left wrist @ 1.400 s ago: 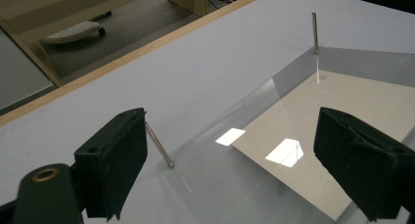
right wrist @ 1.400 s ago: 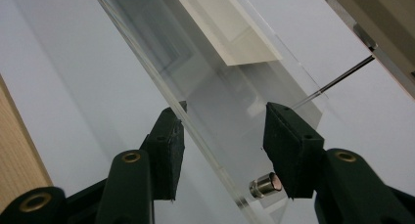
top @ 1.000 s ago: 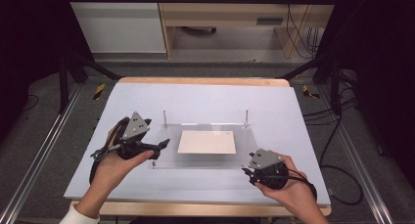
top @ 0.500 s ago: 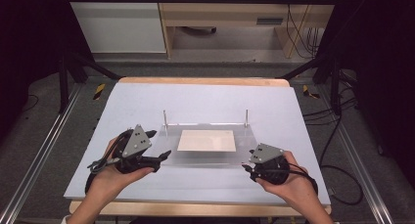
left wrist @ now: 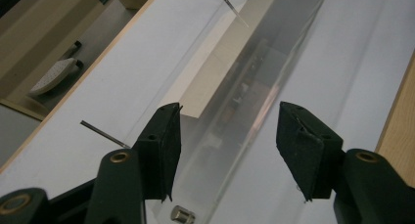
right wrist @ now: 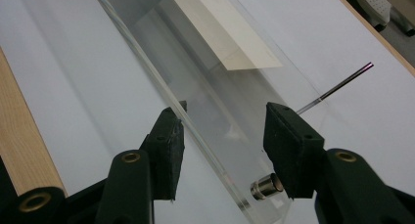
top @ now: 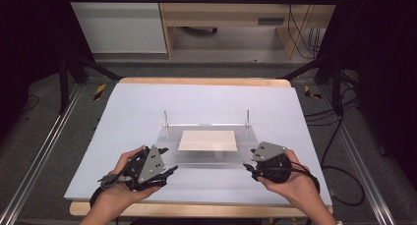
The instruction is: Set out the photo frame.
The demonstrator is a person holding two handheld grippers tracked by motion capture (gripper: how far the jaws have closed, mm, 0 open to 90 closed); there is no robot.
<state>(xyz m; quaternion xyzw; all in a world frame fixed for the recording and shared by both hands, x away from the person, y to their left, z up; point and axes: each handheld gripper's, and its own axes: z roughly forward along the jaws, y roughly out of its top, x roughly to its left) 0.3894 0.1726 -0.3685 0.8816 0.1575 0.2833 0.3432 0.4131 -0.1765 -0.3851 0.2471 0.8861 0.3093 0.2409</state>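
A clear acrylic plate (top: pixel 206 146) carrying a cream sheet (top: pixel 208 140) sits at the frame's centre on the bench (top: pixel 128 112). The left gripper (left wrist: pixel 225 150) – jaws just closing, half apart – straddles its end untouched. The right gripper (right wrist: pixel 222 145) brackets the other end, its near pad seemingly against the edge.

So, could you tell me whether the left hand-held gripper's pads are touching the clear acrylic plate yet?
Apart. In the left gripper view, the left hand-held gripper, whose jaws have just been closing, straddles the clear acrylic plate with a visible gap before the right pad.

Right claw (right wrist: pixel 222 141) straddles the clear plate's (right wrist: pixel 161 72) corner — pads not pressing it.
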